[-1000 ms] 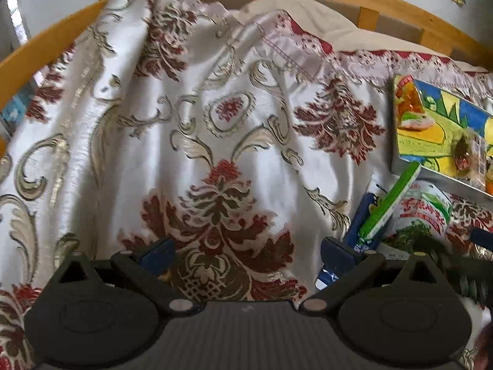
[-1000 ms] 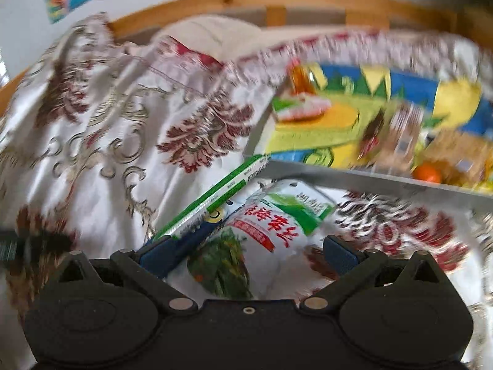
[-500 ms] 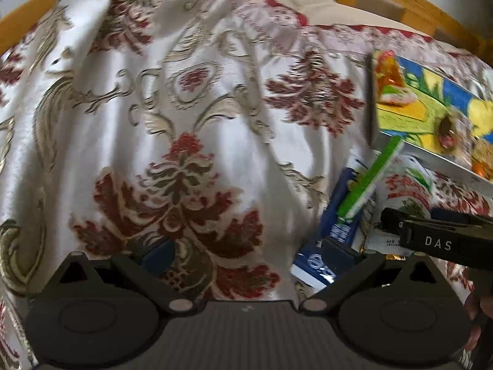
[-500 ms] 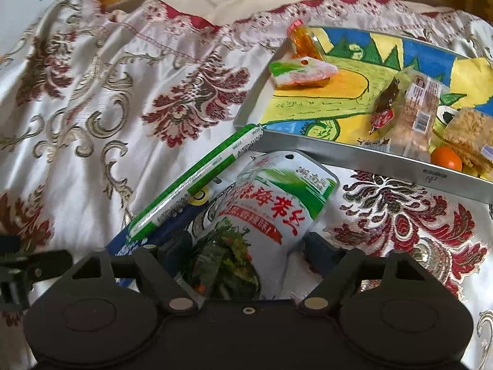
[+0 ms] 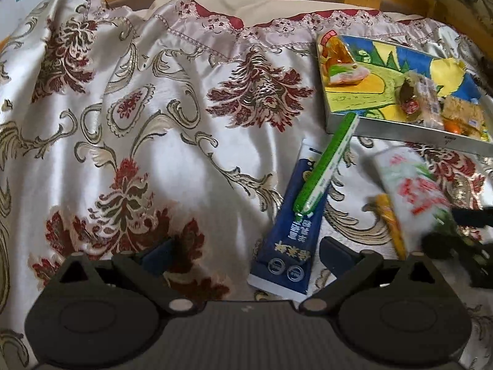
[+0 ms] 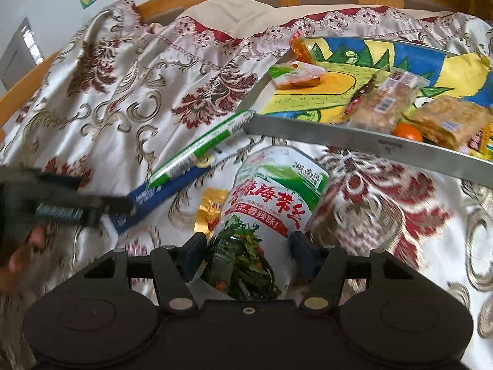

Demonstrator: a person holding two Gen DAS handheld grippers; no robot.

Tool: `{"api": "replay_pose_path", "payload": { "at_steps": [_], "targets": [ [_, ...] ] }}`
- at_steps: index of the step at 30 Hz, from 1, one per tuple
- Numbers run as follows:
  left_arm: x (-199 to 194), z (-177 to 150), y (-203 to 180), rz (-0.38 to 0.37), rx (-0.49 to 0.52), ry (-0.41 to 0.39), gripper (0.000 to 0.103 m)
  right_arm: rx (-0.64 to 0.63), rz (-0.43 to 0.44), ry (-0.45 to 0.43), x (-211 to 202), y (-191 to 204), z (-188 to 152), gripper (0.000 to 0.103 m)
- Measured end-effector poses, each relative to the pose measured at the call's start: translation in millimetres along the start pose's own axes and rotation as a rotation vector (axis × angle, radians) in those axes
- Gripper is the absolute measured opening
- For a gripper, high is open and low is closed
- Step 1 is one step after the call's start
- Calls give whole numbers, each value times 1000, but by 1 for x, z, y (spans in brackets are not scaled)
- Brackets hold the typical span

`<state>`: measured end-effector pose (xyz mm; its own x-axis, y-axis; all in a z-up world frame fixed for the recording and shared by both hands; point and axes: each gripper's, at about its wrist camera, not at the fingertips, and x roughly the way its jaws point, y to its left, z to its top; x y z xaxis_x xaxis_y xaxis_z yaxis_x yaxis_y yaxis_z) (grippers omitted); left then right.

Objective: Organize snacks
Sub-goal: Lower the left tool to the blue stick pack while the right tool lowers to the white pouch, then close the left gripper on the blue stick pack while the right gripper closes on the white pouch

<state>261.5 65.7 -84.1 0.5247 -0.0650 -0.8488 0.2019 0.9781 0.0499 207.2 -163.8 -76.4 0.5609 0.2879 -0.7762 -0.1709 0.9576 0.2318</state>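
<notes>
Left gripper (image 5: 243, 254) hovers low over the bedspread (image 5: 160, 141) with its jaws spread wide and nothing between them; the near end of the blue packet (image 5: 292, 234) lies just inside its right finger. A green stick pack (image 5: 326, 166) lies across that packet, its far tip touching the front wall of the tray (image 6: 354, 137). A small gold sachet (image 6: 209, 211) sits just beside the seaweed pouch (image 6: 271, 197). Your right gripper (image 6: 246, 248) has its 2 fingers pressed against the pouch's lower end, holding it.

Risks, as judged: you hold the pouch only by its bottom edge, so the slick film could slide out or the pouch could fold when it swings. The tray's front wall stands directly ahead; a low approach would catch the pouch's top on it. The stick pack could roll off if the packet is nudged.

The pouch's long axis runs away from your right gripper, its top pointing toward the tray.
</notes>
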Motion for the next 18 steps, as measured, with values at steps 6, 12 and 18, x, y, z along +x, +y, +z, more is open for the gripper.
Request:
{"api": "replay_pose_path", "payload": {
  "at_steps": [6,12,18],
  "targets": [
    [-11,-1,-10,75,68,-45,94,-13,-3,-29,-5,-3,-17,68],
    [1,-3,-29,88,199,-59,86,43,0,-101,-7,-10,-11,78],
    [10,0,-43,32,261,-48,50,41,-3,-62,6,-9,-18,76]
  ]
}}
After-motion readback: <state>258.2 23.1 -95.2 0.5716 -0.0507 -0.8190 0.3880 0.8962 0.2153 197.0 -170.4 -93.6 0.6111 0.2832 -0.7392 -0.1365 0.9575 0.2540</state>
